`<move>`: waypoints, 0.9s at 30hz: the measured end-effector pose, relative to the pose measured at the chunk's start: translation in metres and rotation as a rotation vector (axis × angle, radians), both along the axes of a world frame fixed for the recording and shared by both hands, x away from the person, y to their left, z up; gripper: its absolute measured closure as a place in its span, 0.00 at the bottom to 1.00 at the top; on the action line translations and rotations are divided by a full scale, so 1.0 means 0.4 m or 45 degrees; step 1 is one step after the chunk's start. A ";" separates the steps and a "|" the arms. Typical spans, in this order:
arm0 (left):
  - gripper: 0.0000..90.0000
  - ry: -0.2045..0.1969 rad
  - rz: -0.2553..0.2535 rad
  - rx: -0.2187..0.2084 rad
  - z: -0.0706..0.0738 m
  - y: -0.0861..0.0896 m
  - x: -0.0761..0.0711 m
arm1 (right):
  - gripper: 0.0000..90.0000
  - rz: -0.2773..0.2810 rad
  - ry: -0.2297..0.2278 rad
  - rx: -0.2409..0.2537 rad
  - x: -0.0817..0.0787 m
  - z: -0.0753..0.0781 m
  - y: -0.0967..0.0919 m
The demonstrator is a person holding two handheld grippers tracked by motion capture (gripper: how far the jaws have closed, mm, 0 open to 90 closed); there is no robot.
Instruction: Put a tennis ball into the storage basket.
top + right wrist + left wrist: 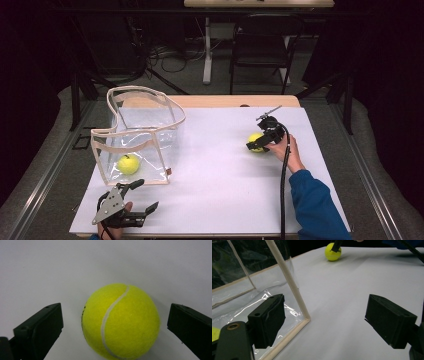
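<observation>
While straddling tennis ball (pixel 120 321), centre frame, right gripper (pixel 115 327) spread wide, nothing clamped.
Best closing squarely across ball's middle, avoiding roll-off; left gripper (pixel 139 196) idle, agape.

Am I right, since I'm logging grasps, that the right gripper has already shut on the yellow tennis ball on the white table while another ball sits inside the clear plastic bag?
Not quite. The right gripper is open: in the right gripper view its jaws stand apart on either side of the yellow tennis ball, with gaps showing. The other ball does sit inside the clear plastic bag.
</observation>
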State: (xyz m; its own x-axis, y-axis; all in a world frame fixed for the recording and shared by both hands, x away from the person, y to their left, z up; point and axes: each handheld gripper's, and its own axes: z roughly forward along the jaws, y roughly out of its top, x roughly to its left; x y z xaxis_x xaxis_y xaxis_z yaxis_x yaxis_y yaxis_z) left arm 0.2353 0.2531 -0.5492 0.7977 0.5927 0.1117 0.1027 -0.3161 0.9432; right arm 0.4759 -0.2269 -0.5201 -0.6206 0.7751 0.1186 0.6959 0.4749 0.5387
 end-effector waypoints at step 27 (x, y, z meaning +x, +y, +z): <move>0.18 0.001 0.000 0.001 -0.002 -0.002 0.002 | 0.28 -0.023 0.036 -0.162 -0.002 -0.022 0.019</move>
State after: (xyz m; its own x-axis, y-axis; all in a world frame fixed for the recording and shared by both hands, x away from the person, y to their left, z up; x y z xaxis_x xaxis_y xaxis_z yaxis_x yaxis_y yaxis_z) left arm 0.2361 0.2523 -0.5499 0.7977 0.5927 0.1112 0.1036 -0.3164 0.9429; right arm 0.4751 -0.2193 -0.5289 -0.6041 0.7961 0.0356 0.7190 0.5252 0.4551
